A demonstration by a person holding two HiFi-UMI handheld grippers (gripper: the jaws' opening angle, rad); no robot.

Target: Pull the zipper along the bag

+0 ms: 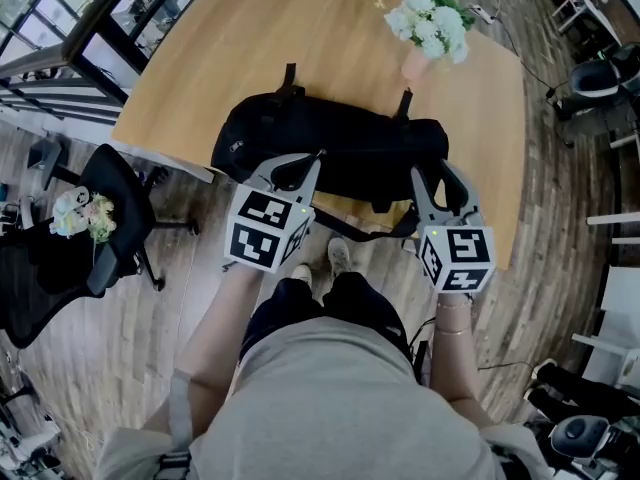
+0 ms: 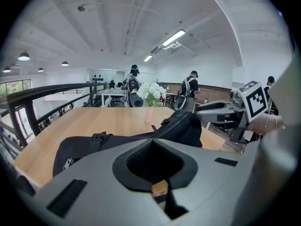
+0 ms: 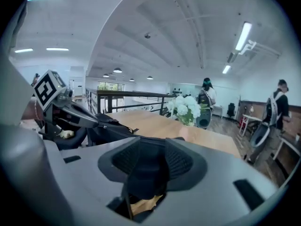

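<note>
Bag [image 1: 330,148] lies lengthwise left to right across the table [image 1: 200,68] in the head view, with the left gripper [image 1: 300,165] and right gripper [image 1: 441,173] both at its near edge. The left gripper view shows jaws closed together. The right gripper view alone shows jaws apart with dark fabric [image 3: 141,173] between them.

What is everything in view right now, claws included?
Black fabric bag with straps: one, black, along the table's near edge.
Curved wooden table: one, light brown, under the bag.
White flowers in pink vase: one bunch, table's far right.
Black office chairs: at least two, floor left and right of table.
Pale bouquet: one, white-pink, by the left chair.
Left claw: one, grey, shut, at the bag's near left.
Right claw: one, grey, open, black material between its jaws.
</note>
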